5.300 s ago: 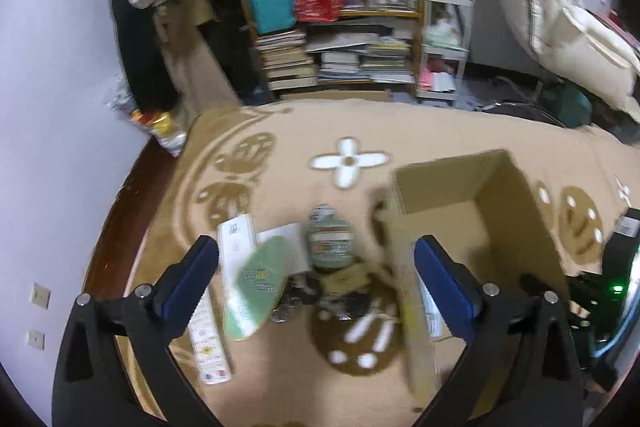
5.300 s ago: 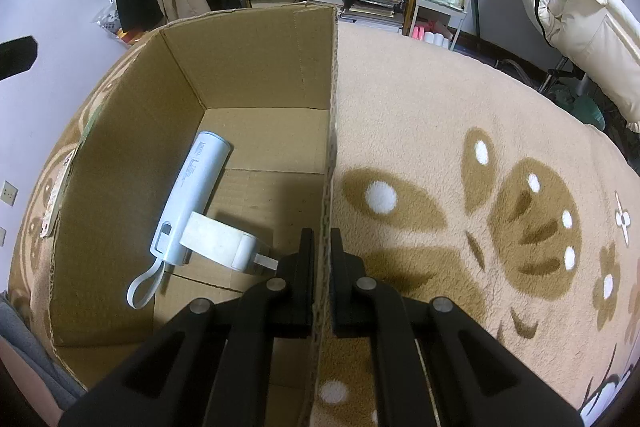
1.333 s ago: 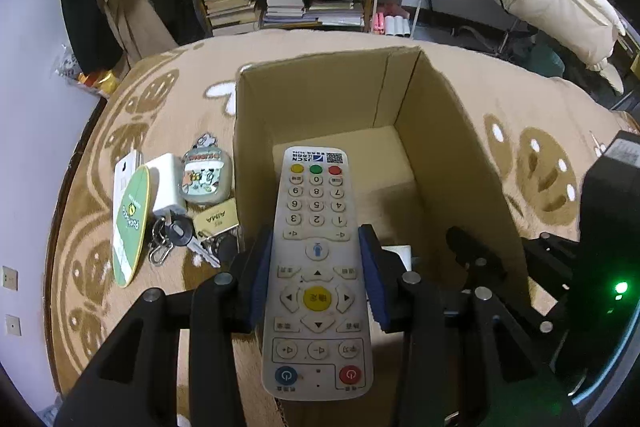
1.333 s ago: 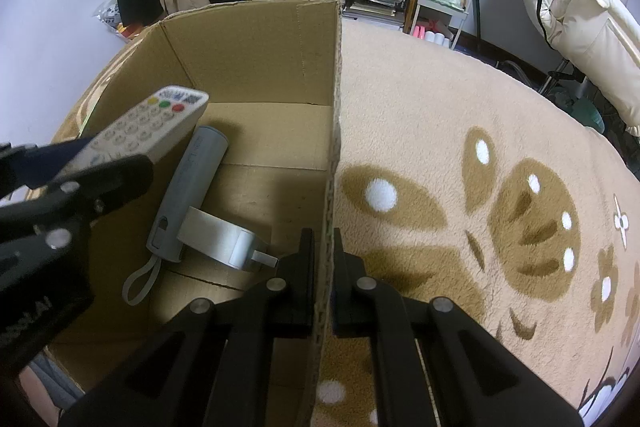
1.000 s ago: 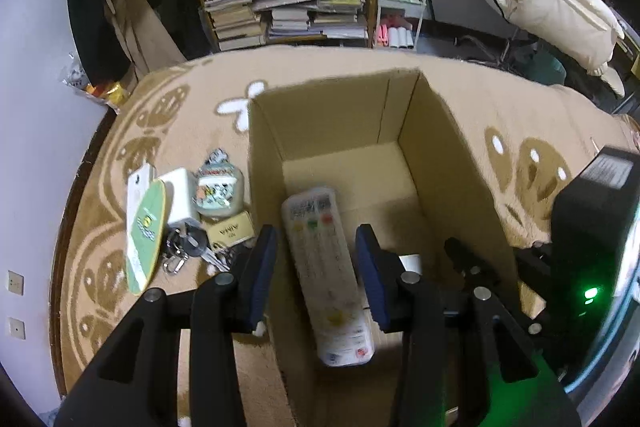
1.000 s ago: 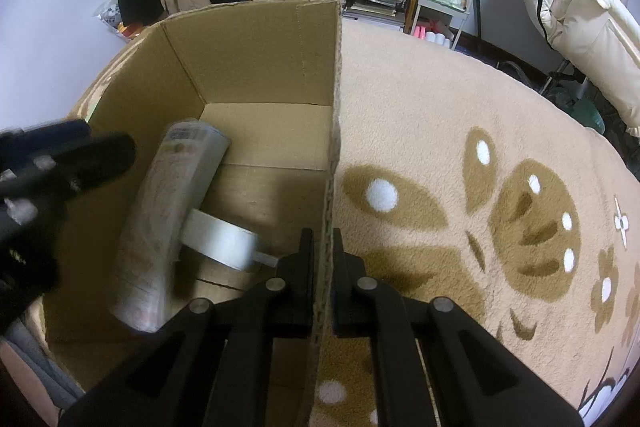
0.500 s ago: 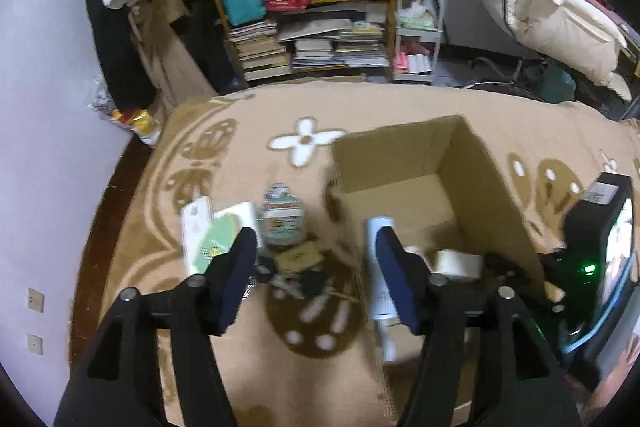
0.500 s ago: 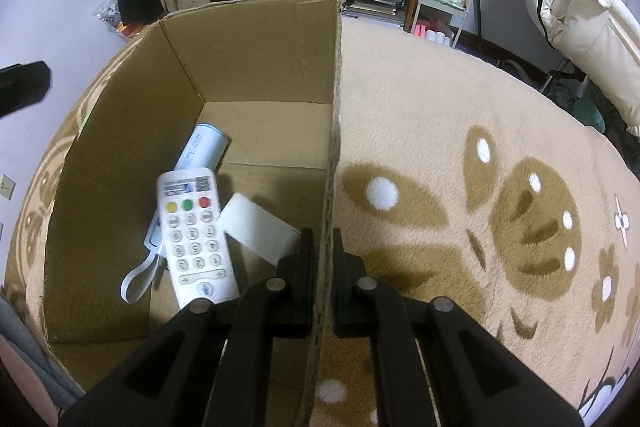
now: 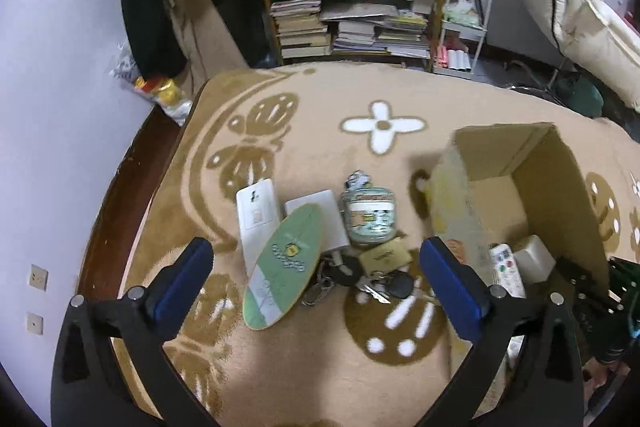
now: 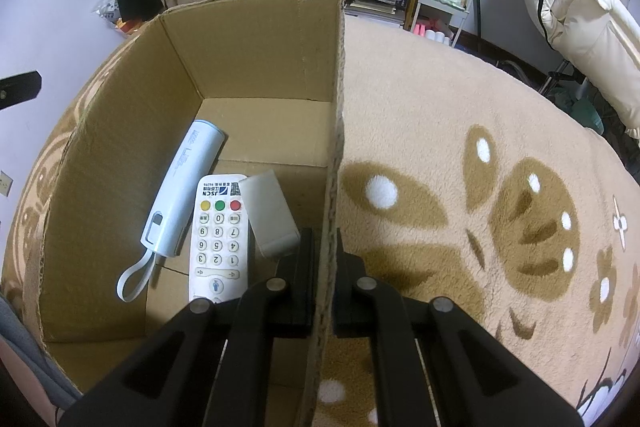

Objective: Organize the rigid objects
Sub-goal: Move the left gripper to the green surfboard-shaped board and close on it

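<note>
My left gripper hovers over a pile on the patterned rug, its jaws opening wide and holding nothing. Below it lie a green oval board, a white phone-like slab, a round cartoon tin, a tan tag and keys. To the right stands the cardboard box. My right gripper is shut on the box's right wall. Inside the box lie a white remote, a pale blue cylinder with a strap and a white block.
A bookshelf with stacked books and bags and a white cart stand beyond the rug. Snack bags lie by the lilac wall. Dark wood floor borders the rug's left edge. A grey sleeve shows at the box's near corner.
The left gripper let the remote drop into the box, opened wide and swung left to above the pile. The white block in the box shifted. The right gripper kept its grip on the wall.
</note>
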### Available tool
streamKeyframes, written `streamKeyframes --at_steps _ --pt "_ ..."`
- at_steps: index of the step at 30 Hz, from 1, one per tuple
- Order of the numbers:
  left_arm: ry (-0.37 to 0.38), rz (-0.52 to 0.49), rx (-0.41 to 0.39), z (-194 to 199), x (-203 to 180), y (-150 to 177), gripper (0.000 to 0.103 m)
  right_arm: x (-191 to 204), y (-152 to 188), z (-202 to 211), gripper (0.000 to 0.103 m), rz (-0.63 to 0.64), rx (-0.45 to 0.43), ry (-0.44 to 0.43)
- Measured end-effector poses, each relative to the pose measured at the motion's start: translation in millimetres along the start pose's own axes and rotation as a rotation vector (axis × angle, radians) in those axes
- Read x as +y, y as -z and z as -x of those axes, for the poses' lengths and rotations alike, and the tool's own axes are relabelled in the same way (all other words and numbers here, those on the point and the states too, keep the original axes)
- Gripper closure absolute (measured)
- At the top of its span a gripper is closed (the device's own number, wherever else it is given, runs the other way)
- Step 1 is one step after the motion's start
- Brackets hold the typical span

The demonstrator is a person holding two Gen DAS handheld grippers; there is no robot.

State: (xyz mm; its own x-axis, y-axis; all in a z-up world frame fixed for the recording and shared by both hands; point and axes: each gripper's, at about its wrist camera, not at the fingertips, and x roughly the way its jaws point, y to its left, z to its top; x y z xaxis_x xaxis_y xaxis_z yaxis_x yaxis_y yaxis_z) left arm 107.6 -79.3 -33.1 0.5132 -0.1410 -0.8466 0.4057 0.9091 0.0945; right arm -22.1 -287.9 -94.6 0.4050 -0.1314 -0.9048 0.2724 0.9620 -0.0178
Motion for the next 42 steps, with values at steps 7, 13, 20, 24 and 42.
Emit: streamKeyframes --at_steps 7,13,20,24,42 --pt "-0.049 -0.026 0.037 -34 11 16 0.001 1 0 0 0.096 0.005 0.003 0.005" --pt "-0.069 0.003 0.074 -63 23 26 0.001 2 0 0 0.096 0.01 0.006 0.009" --pt "-0.068 -0.017 0.114 -84 26 37 0.001 2 0 0 0.096 0.01 0.006 0.009" --pt "-0.068 -0.05 0.112 -89 21 40 0.001 2 1 0 0.096 0.01 0.006 0.009" --pt "0.058 -0.05 0.173 -104 22 55 0.047 4 1 -1 0.096 0.01 0.008 0.01"
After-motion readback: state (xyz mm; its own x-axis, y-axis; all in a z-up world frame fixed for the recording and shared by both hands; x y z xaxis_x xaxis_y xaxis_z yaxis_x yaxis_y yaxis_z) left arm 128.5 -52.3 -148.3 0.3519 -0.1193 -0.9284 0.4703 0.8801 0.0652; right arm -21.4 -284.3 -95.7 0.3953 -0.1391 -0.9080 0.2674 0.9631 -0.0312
